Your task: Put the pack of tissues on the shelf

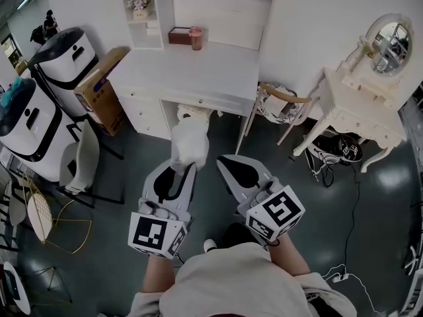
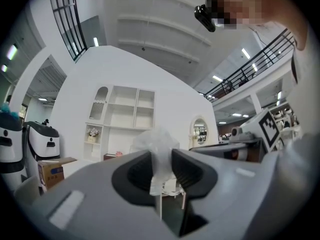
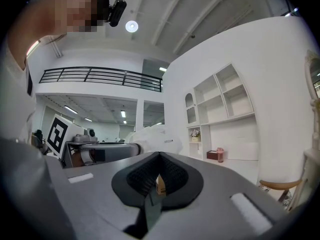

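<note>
Both jaws of your left gripper (image 2: 161,166) pinch the crumpled wrapper of the pack of tissues (image 1: 189,140). You hold it in the air in front of the desk (image 1: 198,78), well apart from the shelf (image 1: 147,20). In the left gripper view the jaws hide most of the pack. Your right gripper (image 3: 159,170) is closed on nothing. The head view's top edge cuts off the shelf.

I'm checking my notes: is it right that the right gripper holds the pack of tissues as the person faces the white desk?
Not quite: the left gripper, not the right gripper, holds the pack of tissues, as the left gripper view shows. The person does face the white desk.
</note>
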Available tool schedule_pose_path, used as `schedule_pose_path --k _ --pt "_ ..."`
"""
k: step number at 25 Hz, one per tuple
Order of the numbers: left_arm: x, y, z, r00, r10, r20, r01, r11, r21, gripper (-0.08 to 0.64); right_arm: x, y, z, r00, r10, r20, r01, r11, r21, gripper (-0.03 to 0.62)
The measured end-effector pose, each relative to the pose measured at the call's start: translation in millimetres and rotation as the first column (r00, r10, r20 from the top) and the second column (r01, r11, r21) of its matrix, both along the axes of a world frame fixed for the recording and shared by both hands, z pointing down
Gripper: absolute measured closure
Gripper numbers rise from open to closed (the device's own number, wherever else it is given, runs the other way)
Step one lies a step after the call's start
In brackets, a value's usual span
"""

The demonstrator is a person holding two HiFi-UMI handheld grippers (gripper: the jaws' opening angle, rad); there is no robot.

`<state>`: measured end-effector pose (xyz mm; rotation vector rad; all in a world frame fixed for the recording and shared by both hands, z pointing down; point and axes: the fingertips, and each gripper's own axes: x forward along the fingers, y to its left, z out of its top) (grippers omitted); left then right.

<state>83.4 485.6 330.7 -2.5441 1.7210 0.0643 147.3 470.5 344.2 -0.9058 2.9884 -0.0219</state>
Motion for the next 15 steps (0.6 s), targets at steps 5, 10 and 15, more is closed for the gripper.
schedule_pose_path --k 5,10,15 --pt "-2.1 -25.2 3.5 1.000 0.017 -0.009 -0.017 1.000 0.001 0.468 -2.3 -23.4 3.9 1.000 0.017 -0.008 -0.017 1.000 0.000 0.592" --pt "-4.0 -67.0 4.6 1.000 0.011 -0.013 -0.011 1.000 0.002 0.468 -4.9 -66.1 5.3 1.000 0.009 -0.004 -0.009 1.000 0.000 0.592" --pt "-5.3 -125.8 -0.6 1.000 0.010 -0.015 -0.010 1.000 0.015 0.468 -7.9 -125.5 1.2 1.000 0.000 0.006 0.000 1.000 0.006 0.592"
